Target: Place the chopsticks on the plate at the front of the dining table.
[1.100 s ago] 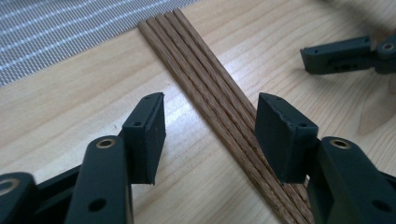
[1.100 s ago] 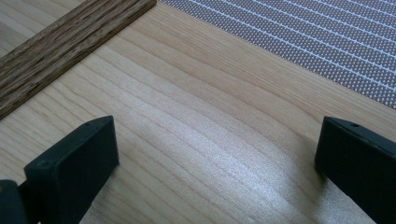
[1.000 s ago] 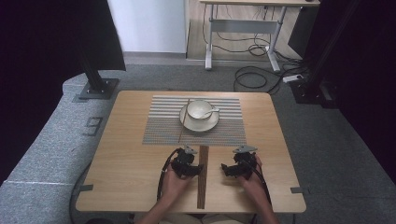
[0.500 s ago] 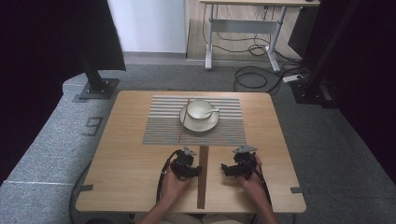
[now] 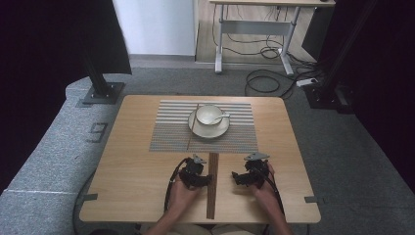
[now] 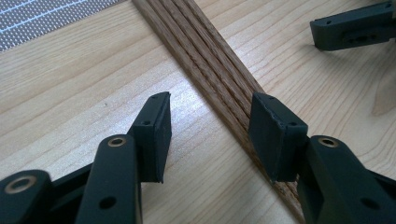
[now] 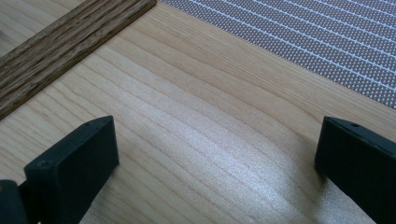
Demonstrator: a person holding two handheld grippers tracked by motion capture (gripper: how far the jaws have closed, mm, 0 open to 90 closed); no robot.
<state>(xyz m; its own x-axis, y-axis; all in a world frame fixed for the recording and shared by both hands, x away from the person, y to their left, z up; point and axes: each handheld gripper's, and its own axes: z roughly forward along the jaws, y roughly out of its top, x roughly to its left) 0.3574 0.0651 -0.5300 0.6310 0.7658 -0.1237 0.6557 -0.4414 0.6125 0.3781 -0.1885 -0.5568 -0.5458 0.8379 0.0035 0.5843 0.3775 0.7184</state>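
Note:
A dark ridged wooden strip [image 5: 212,186] lies lengthwise on the table's front middle, between my two hands. My left gripper [image 5: 205,180] sits just left of it. In the left gripper view the jaws [image 6: 210,105] stand open low over the table; the strip [image 6: 205,51] runs slantwise between them and passes under the right-hand jaw, with no pad pressing on it. My right gripper [image 5: 237,177] rests to the right of the strip, open [image 7: 219,135] over bare wood, with the strip [image 7: 60,37] at the upper left.
A striped grey placemat [image 5: 235,139] lies at mid-table with a white saucer [image 5: 218,131], a cup [image 5: 209,115] and a spoon [image 5: 223,117] on it. A thin stick [image 5: 192,125] lies beside the saucer. Black stands and a desk stand beyond the table.

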